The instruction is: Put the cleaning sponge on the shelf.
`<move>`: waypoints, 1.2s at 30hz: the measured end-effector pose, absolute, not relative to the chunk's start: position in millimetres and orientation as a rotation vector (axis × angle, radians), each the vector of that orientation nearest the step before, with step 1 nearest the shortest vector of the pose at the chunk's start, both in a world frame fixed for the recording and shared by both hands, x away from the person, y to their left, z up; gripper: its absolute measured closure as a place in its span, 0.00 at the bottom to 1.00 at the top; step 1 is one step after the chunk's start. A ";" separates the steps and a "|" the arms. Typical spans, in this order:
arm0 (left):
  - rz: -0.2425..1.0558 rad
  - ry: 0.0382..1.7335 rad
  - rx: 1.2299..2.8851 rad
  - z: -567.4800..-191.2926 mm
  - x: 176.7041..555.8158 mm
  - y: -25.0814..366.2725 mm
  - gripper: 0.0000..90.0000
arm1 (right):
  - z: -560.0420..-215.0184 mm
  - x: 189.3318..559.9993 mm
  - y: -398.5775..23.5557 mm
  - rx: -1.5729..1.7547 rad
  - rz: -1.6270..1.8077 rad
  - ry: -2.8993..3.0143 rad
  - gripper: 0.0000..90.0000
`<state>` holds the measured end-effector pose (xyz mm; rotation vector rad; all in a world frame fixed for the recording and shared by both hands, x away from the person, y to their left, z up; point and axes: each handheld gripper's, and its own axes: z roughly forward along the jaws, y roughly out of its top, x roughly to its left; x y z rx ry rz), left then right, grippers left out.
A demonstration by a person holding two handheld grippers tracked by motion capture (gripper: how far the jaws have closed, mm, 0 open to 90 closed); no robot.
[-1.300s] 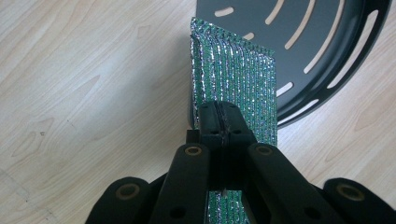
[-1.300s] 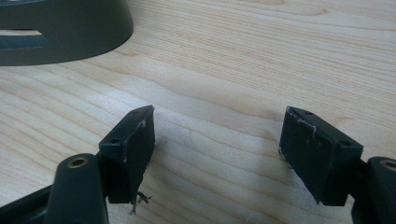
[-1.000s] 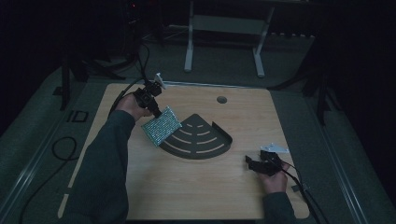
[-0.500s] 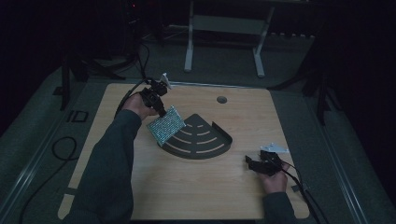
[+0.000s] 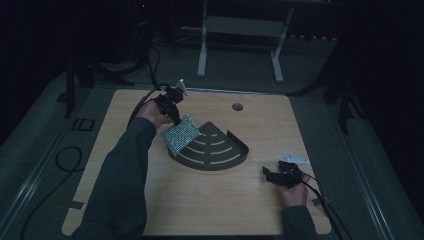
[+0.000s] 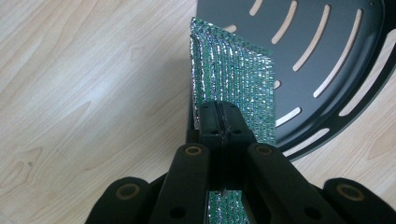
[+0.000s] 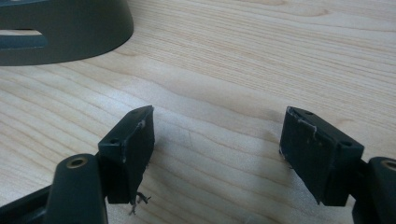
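A green glittery scouring pad [image 5: 180,134] hangs tilted over the left corner of a dark fan-shaped slotted rack [image 5: 218,150]. My left gripper [image 5: 175,116] is shut on the pad's upper edge. In the left gripper view the pad [image 6: 233,79] runs forward from the closed jaws [image 6: 224,122], with the rack [image 6: 327,56] below and to the right. My right gripper [image 5: 268,174] rests low on the table at the front right, open, with nothing between its fingers [image 7: 133,140]. The rack's rim [image 7: 60,32] shows at the upper left of the right gripper view.
The wooden table [image 5: 200,200] has a round cable hole [image 5: 237,106] near its far edge. Cables trail from both grippers. A white desk frame [image 5: 240,30] stands on the floor beyond the table.
My left gripper has carried the pad a little to the right and farther over the rack's left corner. The right gripper has stayed still.
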<state>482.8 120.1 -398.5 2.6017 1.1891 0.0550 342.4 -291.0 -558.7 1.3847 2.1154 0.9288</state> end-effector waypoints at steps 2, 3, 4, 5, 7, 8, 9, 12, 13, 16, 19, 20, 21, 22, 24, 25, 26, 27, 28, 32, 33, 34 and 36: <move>0.061 1.184 2.603 -396.7 483.5 117.3 1.00 | -558.7 342.4 -290.9 1.385 0.929 2.115 0.28; 0.068 1.186 2.602 -396.1 483.6 115.6 1.00 | -558.7 342.5 -291.0 1.384 0.929 2.115 0.28; 0.074 1.182 2.604 -395.7 484.0 114.6 1.00 | -558.7 342.6 -291.1 1.382 0.929 2.116 0.28; 0.075 1.174 2.607 -395.2 484.6 112.9 1.00 | -558.7 342.7 -291.1 1.381 0.929 2.116 0.28; 0.083 1.175 2.609 -395.2 485.2 109.4 1.00 | -558.7 342.6 -291.1 1.382 0.929 2.116 0.28; 0.081 1.171 2.612 -395.4 485.8 108.6 1.00 | -558.7 342.7 -291.1 1.381 0.929 2.116 0.28; 0.083 1.175 2.612 -396.2 486.0 107.2 1.00 | -558.7 342.7 -291.2 1.381 0.929 2.117 0.28; 0.092 1.179 2.619 -398.1 487.2 105.2 1.00 | -558.7 342.7 -291.2 1.381 0.930 2.117 0.28; 0.095 1.177 2.624 -399.9 487.8 103.6 1.00 | -558.7 342.8 -291.3 1.378 0.930 2.117 0.28; 0.100 1.180 2.628 -402.5 488.6 100.1 1.00 | -558.7 342.7 -291.1 1.382 0.929 2.117 0.28; 0.107 1.178 2.641 -405.5 489.7 96.9 1.00 | -558.7 342.7 -291.1 1.382 0.930 2.117 0.28; 0.107 1.182 2.641 -406.5 489.8 95.5 1.00 | -558.7 342.7 -291.1 1.382 0.930 2.117 0.28; 0.111 1.182 2.643 -407.5 490.3 94.3 1.00 | -558.7 342.7 -291.1 1.383 0.929 2.117 0.28; 0.111 1.178 2.649 -408.0 490.9 93.8 1.00 | -558.7 342.7 -291.1 1.383 0.929 2.117 0.28; 0.117 1.182 2.646 -409.6 491.5 91.9 1.00 | -558.7 342.7 -291.1 1.382 0.929 2.117 0.28; 0.124 1.183 2.645 -411.1 492.0 90.4 1.00 | -558.7 342.7 -291.1 1.382 0.929 2.117 0.28; 0.124 1.183 2.645 -411.1 492.0 90.4 1.00 | -558.7 342.6 -291.1 1.383 0.929 2.117 0.28; 0.126 1.183 2.647 -412.0 492.4 89.7 1.00 | -558.7 342.6 -291.1 1.383 0.929 2.117 0.28; 0.134 1.177 2.656 -414.0 493.0 88.4 1.00 | -558.7 342.7 -291.2 1.382 0.930 2.118 0.28; 0.129 1.177 2.660 -417.2 493.1 86.0 1.00 | -558.7 342.7 -291.1 1.382 0.930 2.118 0.28; 0.127 1.171 2.664 -418.5 493.1 84.9 1.00 | -558.7 342.7 -291.1 1.383 0.930 2.118 0.28; 0.128 1.169 2.665 -419.2 493.2 84.4 1.00 | -558.7 342.7 -291.2 1.383 0.930 2.118 0.28; 0.134 1.170 2.666 -420.8 493.2 83.5 1.00 | -558.7 342.7 -291.2 1.381 0.930 2.119 0.28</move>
